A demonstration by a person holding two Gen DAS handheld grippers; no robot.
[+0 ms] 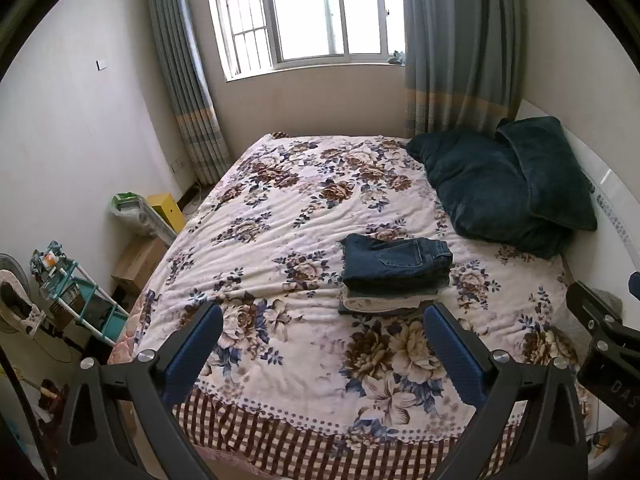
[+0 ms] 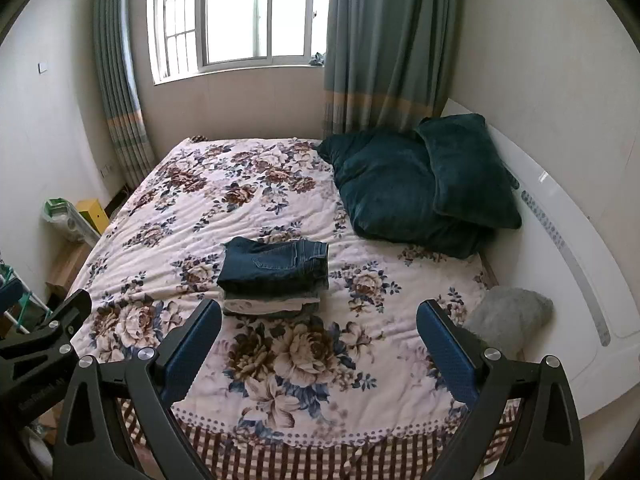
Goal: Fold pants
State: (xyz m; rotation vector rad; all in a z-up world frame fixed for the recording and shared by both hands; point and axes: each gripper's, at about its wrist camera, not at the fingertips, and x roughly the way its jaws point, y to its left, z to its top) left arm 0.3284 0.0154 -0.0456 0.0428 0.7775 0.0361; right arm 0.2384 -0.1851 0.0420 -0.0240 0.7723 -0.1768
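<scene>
Blue ribbed pads line the two fingers of the left gripper (image 1: 323, 320), whose jaws stand spread wide with nothing between them, poised over the near edge of the bed; the black frame below the pads is cut off by the lower border. Likewise the right gripper (image 2: 319, 318) shows its jaws spread and empty, and each device appears only as a black edge fragment in the other's view. Straight ahead of both jaw gaps, well apart from the fingertips, lies the folded pants (image 1: 396, 259), dark blue denim with a stitched back pocket uppermost, forming a flat rectangular packet on top of a stack of folded garments (image 1: 378, 304) (pale and grey layers, whose kinds cannot be made out). The stack rests on the floral quilt (image 1: 280, 216), a puckered, soft white fabric printed with brown and blue blossoms, ending in a dotted band and a brown checked border near the jaws. Beyond and to the right of the jaws, two dark teal pillows (image 2: 420, 188) of plush texture lean on a glossy white headboard (image 2: 568, 240). Just beyond the right finger in the right view sits a grey fuzzy lump (image 2: 508, 316), unidentifiable. Far ahead, a bright window (image 1: 308, 12) is overexposed, flanked by pleated grey-blue curtains (image 1: 448, 48).
</scene>
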